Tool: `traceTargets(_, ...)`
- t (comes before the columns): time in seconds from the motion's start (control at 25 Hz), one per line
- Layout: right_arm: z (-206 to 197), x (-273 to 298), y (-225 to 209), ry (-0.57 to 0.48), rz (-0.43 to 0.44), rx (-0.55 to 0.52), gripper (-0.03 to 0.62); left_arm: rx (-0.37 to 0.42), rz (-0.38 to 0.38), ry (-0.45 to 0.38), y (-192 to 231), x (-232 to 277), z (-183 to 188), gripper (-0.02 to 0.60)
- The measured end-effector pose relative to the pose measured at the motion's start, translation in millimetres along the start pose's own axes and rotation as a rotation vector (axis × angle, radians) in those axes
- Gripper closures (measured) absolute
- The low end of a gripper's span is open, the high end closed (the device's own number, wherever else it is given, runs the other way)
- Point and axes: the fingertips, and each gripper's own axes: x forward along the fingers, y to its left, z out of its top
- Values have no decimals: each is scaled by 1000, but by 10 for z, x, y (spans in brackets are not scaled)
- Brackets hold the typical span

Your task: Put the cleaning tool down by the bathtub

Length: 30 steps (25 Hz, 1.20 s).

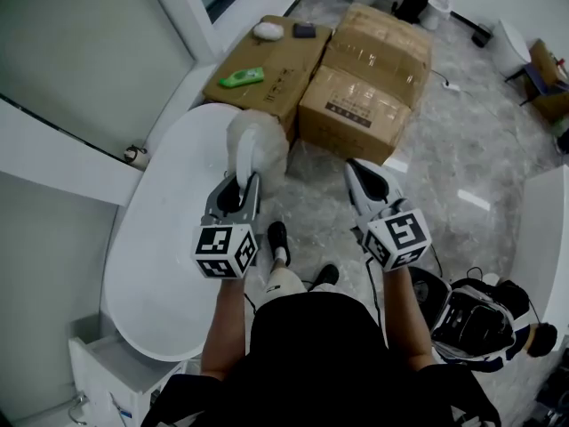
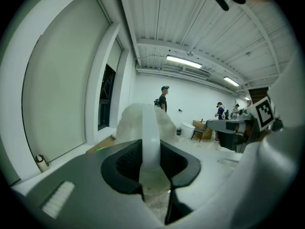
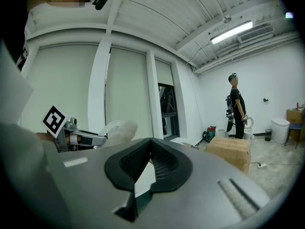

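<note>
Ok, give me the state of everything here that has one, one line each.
cleaning tool: held upright, fluffy head up, not yet put down.
left gripper: shut on the cleaning tool.
right gripper: shut, nothing between the jaws.
bathtub: nothing seen inside it.
cardboard boxes: closed, flaps taped.

Cardboard boxes sit side by side, a green object atop one.
</note>
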Motion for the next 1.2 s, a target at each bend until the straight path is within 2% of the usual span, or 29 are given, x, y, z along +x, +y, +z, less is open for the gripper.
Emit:
traceTargets(0.32, 128, 519, -42, 22, -9, -11, 586, 3, -16, 1, 408, 403, 233, 497)
traceTargets(0.8, 412, 1585, -108, 40, -65, -27, 585, -9, -69, -8, 1252, 1084, 560, 497)
traceTargets(1.2, 344, 2135, -4, 54, -130, -5, 586, -6, -147, -3, 1755, 1431, 585, 497)
